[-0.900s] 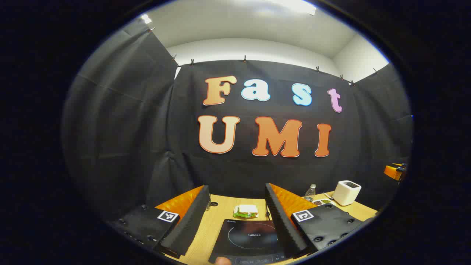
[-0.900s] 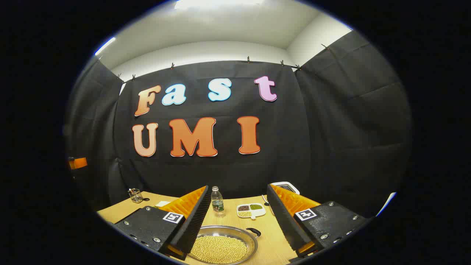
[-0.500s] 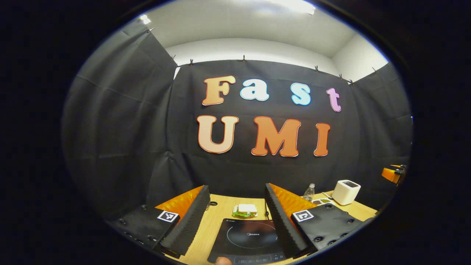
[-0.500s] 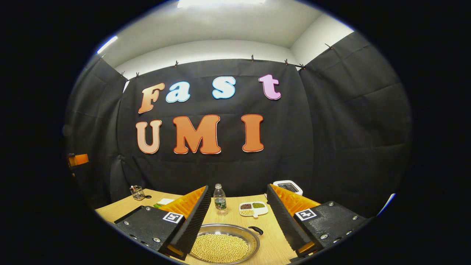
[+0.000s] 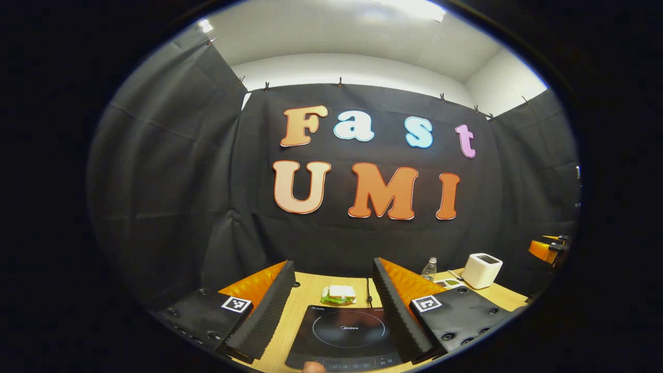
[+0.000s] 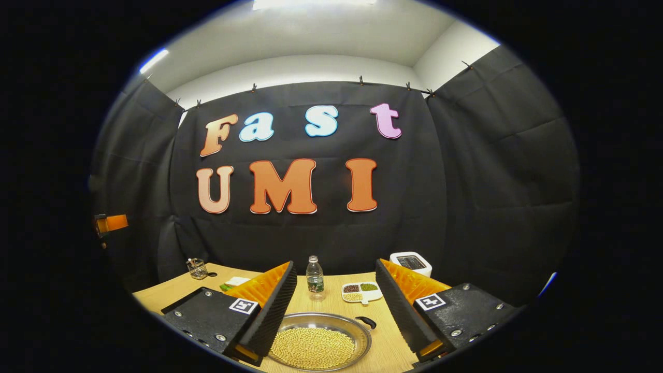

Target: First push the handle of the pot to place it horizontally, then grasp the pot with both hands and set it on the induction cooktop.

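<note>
Basically nothing done yet imo. Pot (image 6: pixel 321 342) of beans sits on the table (image 6: pixel 383 352) btwn the right gripper (image 6: pixel 335 316) fingers, handle (image 6: pixel 365 323) untouched. Left gripper (image 5: pixel 331 311) hovers over the bare induction cooktop (image 5: pixel 346 334). Both grippers wide open, holding nothing. Push + lift both left.
</note>
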Motion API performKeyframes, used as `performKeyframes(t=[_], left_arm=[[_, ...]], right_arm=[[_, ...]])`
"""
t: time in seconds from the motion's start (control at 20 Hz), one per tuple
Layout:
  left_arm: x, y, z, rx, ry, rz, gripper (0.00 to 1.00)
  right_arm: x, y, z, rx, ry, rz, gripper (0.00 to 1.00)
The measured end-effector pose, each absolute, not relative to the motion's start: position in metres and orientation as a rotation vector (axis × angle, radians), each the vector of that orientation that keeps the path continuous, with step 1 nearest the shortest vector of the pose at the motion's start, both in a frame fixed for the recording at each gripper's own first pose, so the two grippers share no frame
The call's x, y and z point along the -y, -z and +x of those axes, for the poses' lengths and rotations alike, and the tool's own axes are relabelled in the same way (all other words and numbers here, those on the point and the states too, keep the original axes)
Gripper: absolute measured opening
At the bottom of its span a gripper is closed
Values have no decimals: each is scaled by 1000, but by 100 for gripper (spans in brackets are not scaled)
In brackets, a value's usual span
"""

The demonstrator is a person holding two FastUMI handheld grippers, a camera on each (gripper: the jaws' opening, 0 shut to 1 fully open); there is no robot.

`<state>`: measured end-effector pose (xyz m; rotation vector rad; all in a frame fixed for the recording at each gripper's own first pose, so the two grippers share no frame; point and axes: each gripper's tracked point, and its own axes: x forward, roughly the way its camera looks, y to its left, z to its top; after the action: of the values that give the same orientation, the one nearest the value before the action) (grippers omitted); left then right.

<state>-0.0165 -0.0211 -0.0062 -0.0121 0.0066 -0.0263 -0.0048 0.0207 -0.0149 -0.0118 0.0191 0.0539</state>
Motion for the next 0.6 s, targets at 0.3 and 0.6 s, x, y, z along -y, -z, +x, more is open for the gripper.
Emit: performKeyframes(t=[0.3,0.6], left_arm=[[30,3,-21,15,40,-1,97],[25,4,-27,32,21,25,97]], right_arm=[[-29,34,-12,-54,-77,-45,80],[-51,74,-26,-132,-145,-70,13]])
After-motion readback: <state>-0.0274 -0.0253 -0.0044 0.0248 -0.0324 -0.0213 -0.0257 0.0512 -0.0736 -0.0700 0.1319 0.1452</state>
